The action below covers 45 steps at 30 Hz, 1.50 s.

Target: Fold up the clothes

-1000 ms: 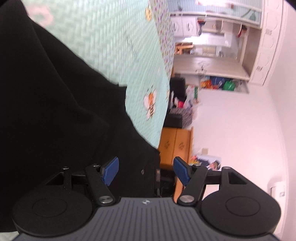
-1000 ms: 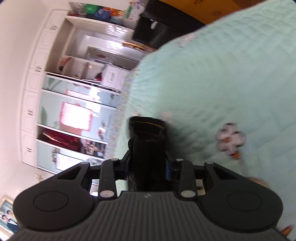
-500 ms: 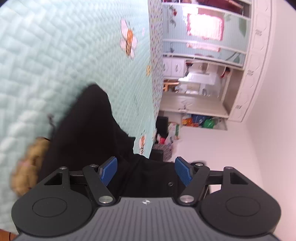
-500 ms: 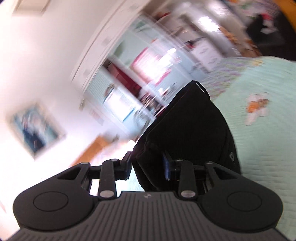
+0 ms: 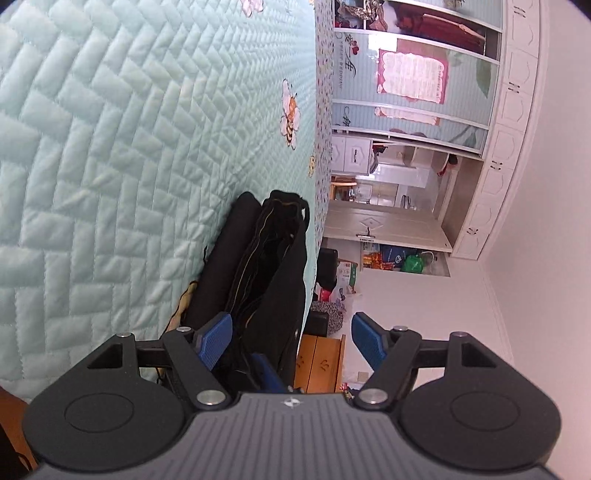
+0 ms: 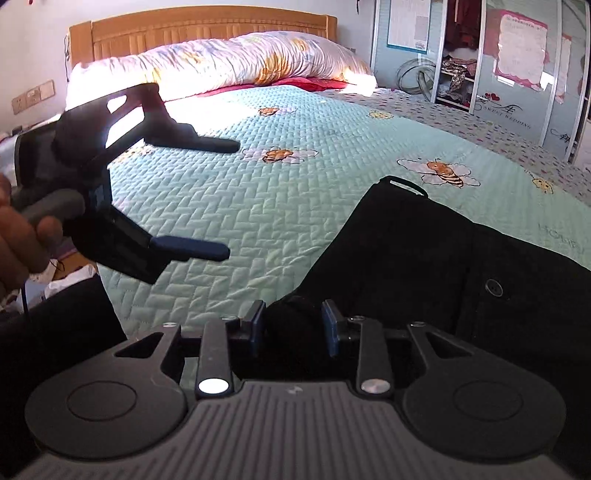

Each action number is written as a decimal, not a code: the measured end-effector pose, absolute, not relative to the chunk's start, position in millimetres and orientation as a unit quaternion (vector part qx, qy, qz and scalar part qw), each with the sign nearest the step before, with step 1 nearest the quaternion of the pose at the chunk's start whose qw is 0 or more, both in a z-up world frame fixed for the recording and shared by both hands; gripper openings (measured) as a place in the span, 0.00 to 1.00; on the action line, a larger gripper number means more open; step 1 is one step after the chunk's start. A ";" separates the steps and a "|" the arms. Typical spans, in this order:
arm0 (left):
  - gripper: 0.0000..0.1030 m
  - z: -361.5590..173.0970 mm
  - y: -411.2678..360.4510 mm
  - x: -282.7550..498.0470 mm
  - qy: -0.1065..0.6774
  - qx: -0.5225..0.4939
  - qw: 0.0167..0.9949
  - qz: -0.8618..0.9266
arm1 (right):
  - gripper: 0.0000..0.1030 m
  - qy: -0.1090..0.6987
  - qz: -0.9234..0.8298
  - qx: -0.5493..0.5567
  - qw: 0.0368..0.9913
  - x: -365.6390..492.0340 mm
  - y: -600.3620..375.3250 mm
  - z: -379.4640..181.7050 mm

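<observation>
A black garment (image 6: 443,258) with a button lies folded on the mint quilted bedspread (image 6: 258,192), at the bed's near right. My right gripper (image 6: 293,325) is shut on a bunched edge of it at the near side. A hand holds my left gripper (image 6: 225,197) above the quilt, left of the garment, open and empty. In the left wrist view, which is turned sideways, the black garment (image 5: 266,266) shows edge-on as stacked layers on the bedspread (image 5: 110,166). My left gripper (image 5: 291,317) stands open just short of it, its blue pads (image 5: 214,339) apart.
A rolled floral duvet (image 6: 236,62) lies against the wooden headboard (image 6: 207,29) at the far end. Sliding wardrobe doors (image 6: 517,74) stand right of the bed. A wooden drawer cabinet (image 5: 321,365) and floor clutter (image 5: 399,258) sit beyond the bed's edge.
My right gripper has swung the black garment over and down onto the bed, still shut on it. The left gripper stayed open and drew back, so the garment now shows edge-on.
</observation>
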<state>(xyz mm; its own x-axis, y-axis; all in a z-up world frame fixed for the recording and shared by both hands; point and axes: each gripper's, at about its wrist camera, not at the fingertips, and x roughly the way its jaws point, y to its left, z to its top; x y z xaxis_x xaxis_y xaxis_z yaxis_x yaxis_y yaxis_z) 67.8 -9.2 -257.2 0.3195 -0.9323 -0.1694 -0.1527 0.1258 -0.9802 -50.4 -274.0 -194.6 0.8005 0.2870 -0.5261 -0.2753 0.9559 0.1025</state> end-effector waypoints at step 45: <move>0.18 -216.4 -124.7 70.7 0.507 -0.307 0.718 -0.365 | 0.67 0.281 0.107 0.056 0.952 -73.3 -289.9 -220.0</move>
<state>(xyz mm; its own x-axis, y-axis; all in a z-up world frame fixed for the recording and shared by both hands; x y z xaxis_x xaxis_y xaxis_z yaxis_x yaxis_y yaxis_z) 70.7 -124.7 -216.4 0.2202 -0.8352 -0.5040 0.2124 0.5453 -0.8109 -73.3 -289.9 -220.0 0.8192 0.2347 -0.5233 -0.1719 0.9710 0.1664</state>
